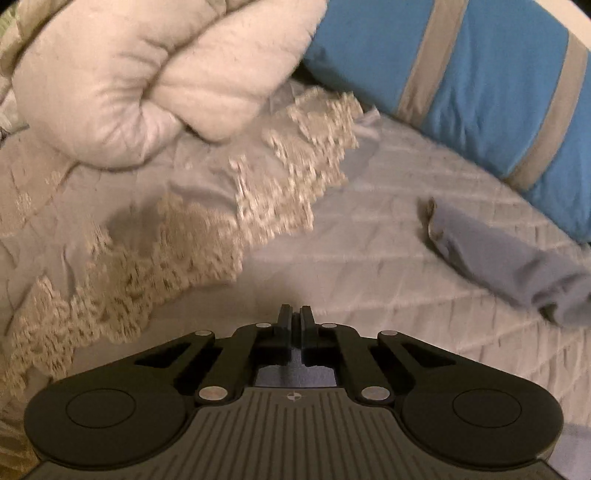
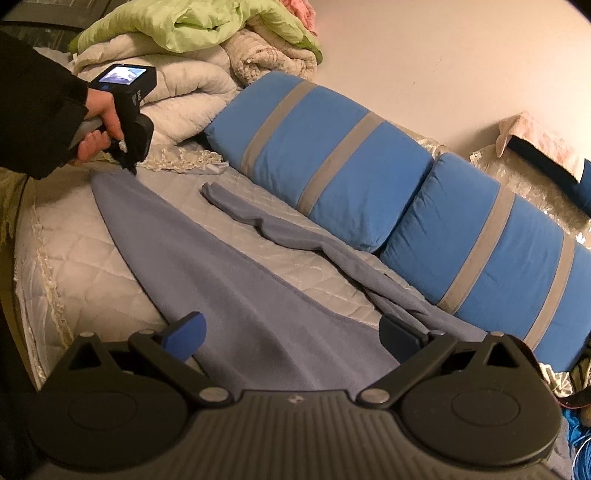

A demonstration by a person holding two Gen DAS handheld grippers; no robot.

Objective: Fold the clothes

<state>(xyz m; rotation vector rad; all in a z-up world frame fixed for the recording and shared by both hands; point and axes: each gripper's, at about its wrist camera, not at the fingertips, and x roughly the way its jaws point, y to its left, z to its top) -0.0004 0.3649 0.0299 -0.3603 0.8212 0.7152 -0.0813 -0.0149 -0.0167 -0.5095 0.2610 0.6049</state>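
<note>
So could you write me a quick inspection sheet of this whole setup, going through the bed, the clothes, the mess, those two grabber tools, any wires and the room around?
Surface: white quilted bed cover with a lace-edged spread at one end.
Job's things: grey-blue garment stretched flat, one sleeve lying beside the cushions.
Clutter: heap of cream duvets topped by a light green quilt; two blue cushions with grey stripes.
Grippers: left gripper, held by a hand, pinches the garment's far end, jaws closed; right gripper open, hovering over the near end, holding nothing.
Cables: blue cord at the right edge.
Surroundings: plain pale wall.
</note>
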